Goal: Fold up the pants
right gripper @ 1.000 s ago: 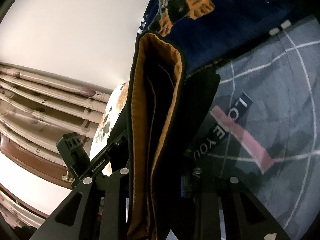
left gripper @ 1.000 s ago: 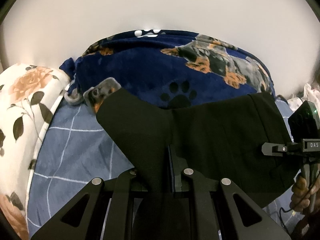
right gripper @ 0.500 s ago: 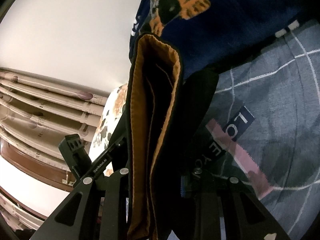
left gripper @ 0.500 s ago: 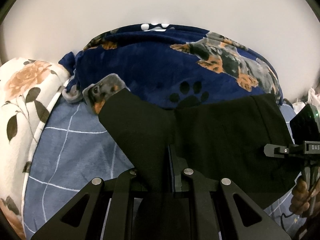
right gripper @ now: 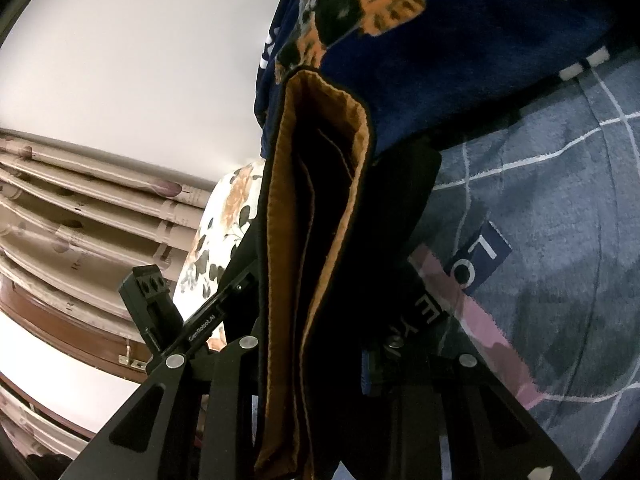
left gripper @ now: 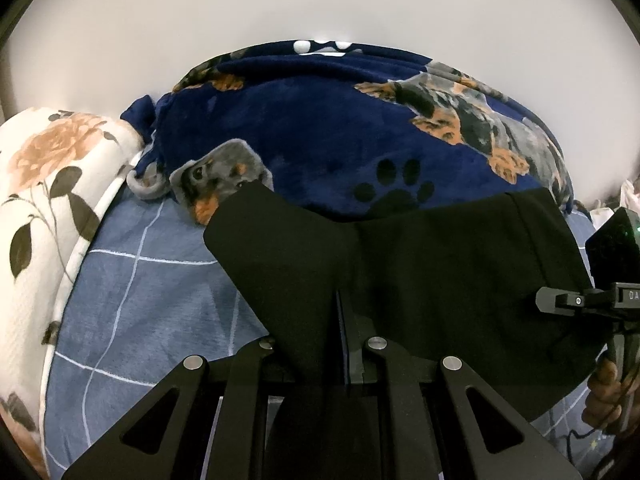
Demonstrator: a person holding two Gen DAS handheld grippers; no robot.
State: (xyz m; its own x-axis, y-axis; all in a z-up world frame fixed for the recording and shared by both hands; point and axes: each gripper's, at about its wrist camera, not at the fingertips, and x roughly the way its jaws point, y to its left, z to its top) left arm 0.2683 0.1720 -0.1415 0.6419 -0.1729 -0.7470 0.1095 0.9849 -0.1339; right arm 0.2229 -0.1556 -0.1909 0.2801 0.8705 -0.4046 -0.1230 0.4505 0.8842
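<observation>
Two grippers hold one pair of black pants [left gripper: 420,264] above a bed.

Left wrist view: the left gripper [left gripper: 346,340] has its jaws pinched nearly together on the black cloth, which spreads out ahead of it like a sheet and hangs over a blue checked bedsheet [left gripper: 152,300]. The far edge of the pants reaches a navy blanket [left gripper: 320,128] printed with dogs and paw marks, bunched against a pale wall. A flowered pillow [left gripper: 48,184] lies at the left. At the right edge the right gripper [left gripper: 592,300] shows beside the cloth, with a person's hand [left gripper: 604,396] below it.

Right wrist view: the right gripper [right gripper: 320,360] clamps a thick folded stack of the pants [right gripper: 316,240], its jaws narrow around the layers; the orange-brown inner lining faces the camera. The bedsheet [right gripper: 560,240] with lettering lies to the right, the blanket [right gripper: 460,40] above. The left gripper [right gripper: 168,312] appears at the lower left.
</observation>
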